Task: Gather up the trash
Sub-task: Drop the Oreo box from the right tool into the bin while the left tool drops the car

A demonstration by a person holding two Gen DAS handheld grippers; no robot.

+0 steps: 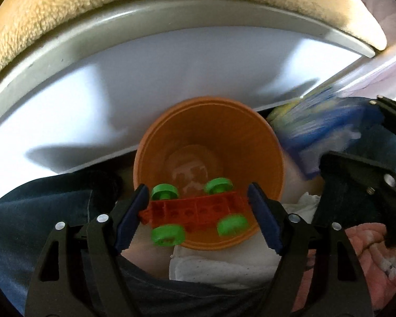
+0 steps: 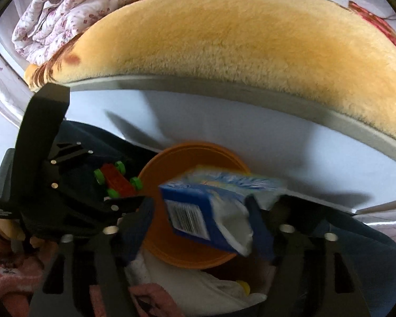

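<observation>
Fleecy tan cushion [image 2: 237, 39] backs a round orange plastic bin [image 1: 208, 142]; left gripper [image 1: 198, 211] jaws clamp a red toy car [image 1: 195, 208], right gripper [image 2: 200, 224] jaws clamp a blue carton [image 2: 198, 211], both above it

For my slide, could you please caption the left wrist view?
Left gripper holds a red toy car with green wheels above an orange bucket.

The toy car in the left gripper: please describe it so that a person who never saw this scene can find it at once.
Look below the yellow fleece cushion for the round orange bin. Over its near rim, the left gripper holds a small red block-built toy car, wheels toward the camera. Its four bright green wheels set it apart from the blue box held beside it.
</observation>
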